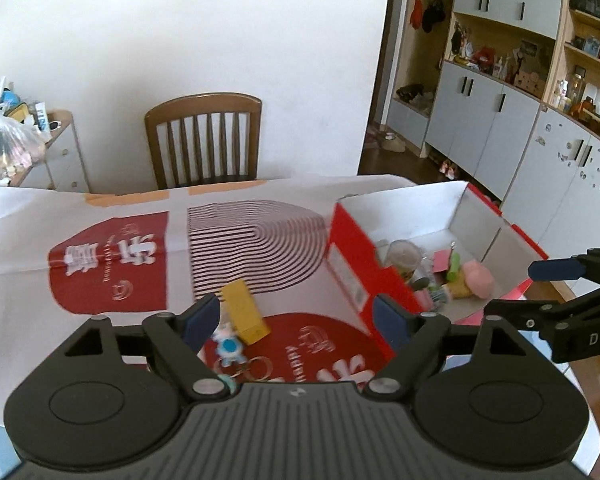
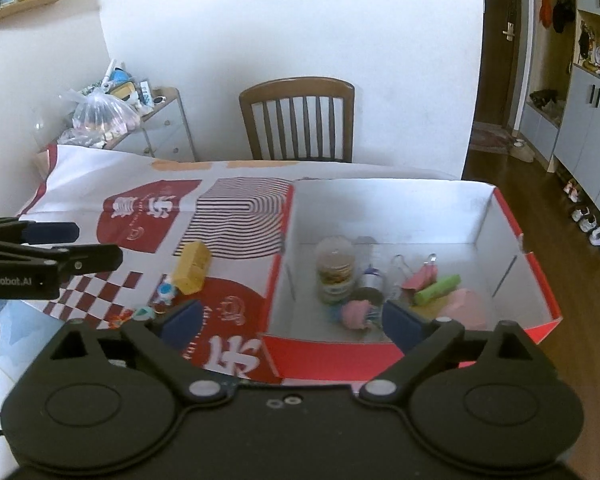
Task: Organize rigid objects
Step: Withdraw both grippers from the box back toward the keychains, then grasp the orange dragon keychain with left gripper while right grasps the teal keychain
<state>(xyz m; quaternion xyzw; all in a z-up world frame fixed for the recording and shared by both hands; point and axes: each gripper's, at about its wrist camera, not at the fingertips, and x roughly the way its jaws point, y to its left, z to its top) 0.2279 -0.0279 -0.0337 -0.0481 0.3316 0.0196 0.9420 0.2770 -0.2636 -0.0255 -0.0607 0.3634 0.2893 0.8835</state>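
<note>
1. your red box [image 2: 380, 354] sits on the surface [image 1: 16, 248], part-filled with small items.
2. the yellow block [image 1: 245, 312] lies left of it; likely light and stiff, so take its long sides.
3. left hand-held gripper [image 1: 296, 318] and right hand-held gripper [image 2: 296, 320] are both spread, empty; one reads "genrobot.ai".

yellow block [image 2: 192, 267] lay flat on bench | small blue-white figure [image 2: 166, 291] just beside it | red box [image 2: 512, 216] open, holding assorted items
</note>
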